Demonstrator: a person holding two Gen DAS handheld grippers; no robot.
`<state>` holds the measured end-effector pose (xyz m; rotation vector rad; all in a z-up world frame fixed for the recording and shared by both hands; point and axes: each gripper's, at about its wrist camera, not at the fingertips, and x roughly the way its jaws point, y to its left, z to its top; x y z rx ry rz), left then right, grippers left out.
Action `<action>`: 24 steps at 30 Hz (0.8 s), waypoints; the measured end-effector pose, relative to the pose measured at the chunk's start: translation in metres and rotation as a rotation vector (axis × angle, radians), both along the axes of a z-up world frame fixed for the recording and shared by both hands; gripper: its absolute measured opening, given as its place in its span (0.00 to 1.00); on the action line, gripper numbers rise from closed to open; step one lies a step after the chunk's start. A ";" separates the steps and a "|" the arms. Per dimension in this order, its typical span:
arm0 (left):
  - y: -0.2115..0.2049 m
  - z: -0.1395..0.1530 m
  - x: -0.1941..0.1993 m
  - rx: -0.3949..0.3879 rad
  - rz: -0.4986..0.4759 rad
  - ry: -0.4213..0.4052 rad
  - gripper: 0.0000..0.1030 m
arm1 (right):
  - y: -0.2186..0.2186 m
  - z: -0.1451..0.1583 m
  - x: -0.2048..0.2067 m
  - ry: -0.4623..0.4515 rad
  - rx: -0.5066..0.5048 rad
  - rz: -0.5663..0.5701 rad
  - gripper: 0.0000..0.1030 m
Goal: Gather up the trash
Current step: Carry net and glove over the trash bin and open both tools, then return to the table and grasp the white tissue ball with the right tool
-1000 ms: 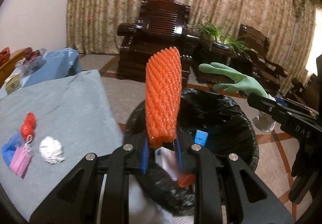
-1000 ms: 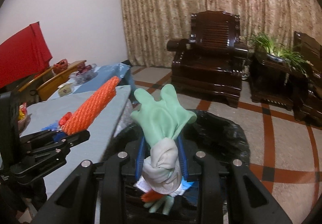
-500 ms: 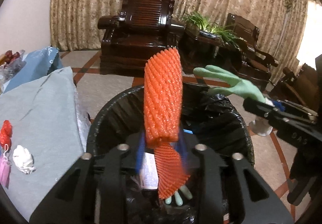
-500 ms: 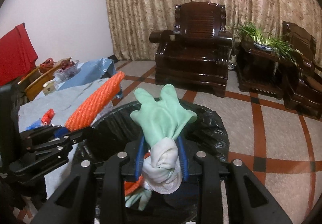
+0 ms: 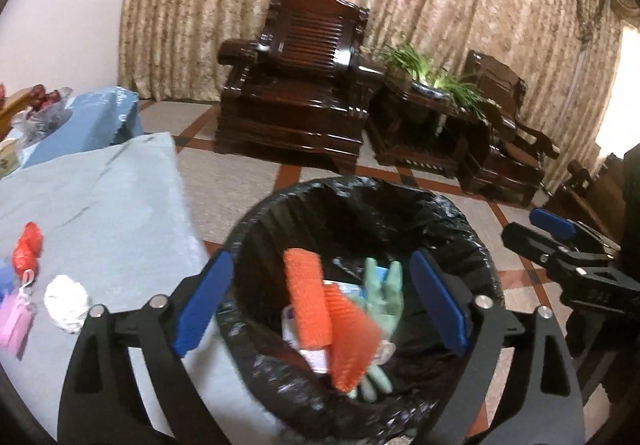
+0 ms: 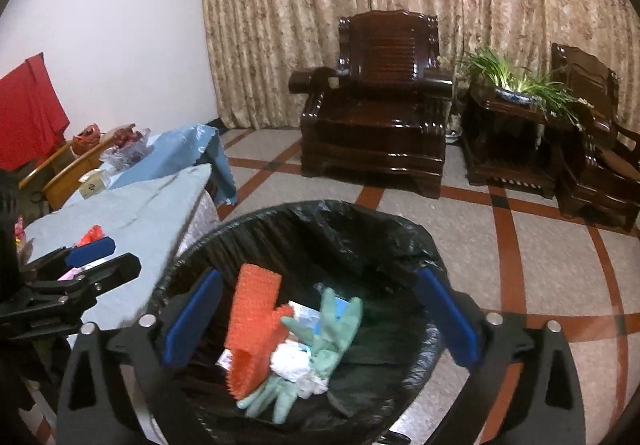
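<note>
A bin lined with a black bag (image 5: 360, 197) (image 6: 320, 221) stands beside the table. Inside lie an orange foam net (image 5: 308, 301) (image 6: 254, 309), a green glove (image 5: 382, 285) (image 6: 334, 329) and white paper scraps (image 6: 292, 363). My left gripper (image 5: 320, 301) is open and empty above the bin; it also shows in the right wrist view (image 6: 96, 257). My right gripper (image 6: 320, 317) is open and empty above the bin; it also shows in the left wrist view (image 5: 556, 233). On the grey-blue table (image 5: 100, 205) lie a crumpled white paper ball (image 5: 66, 301), a red net piece (image 5: 28, 249) and a pink tag (image 5: 14, 321).
Dark wooden armchairs (image 5: 296, 97) (image 6: 384, 101) and a side table with a plant (image 6: 516, 93) stand before the curtain. A blue cloth (image 5: 92, 117) and a bag of red fruit (image 5: 40, 105) lie at the table's far end. Tiled floor (image 6: 540, 245) surrounds the bin.
Both grippers have opened. The orange net dropped from my left gripper and the green glove from my right gripper, both into the bin.
</note>
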<state>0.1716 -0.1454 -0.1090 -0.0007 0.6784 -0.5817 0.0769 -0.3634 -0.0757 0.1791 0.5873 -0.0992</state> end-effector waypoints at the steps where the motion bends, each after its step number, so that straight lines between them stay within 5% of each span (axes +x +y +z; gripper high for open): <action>1: 0.005 0.002 -0.001 -0.001 0.009 -0.005 0.88 | 0.003 0.003 0.001 -0.005 0.001 0.007 0.94; 24: 0.187 0.027 -0.027 0.087 0.371 -0.096 0.90 | 0.148 0.010 0.044 -0.023 0.003 0.275 0.94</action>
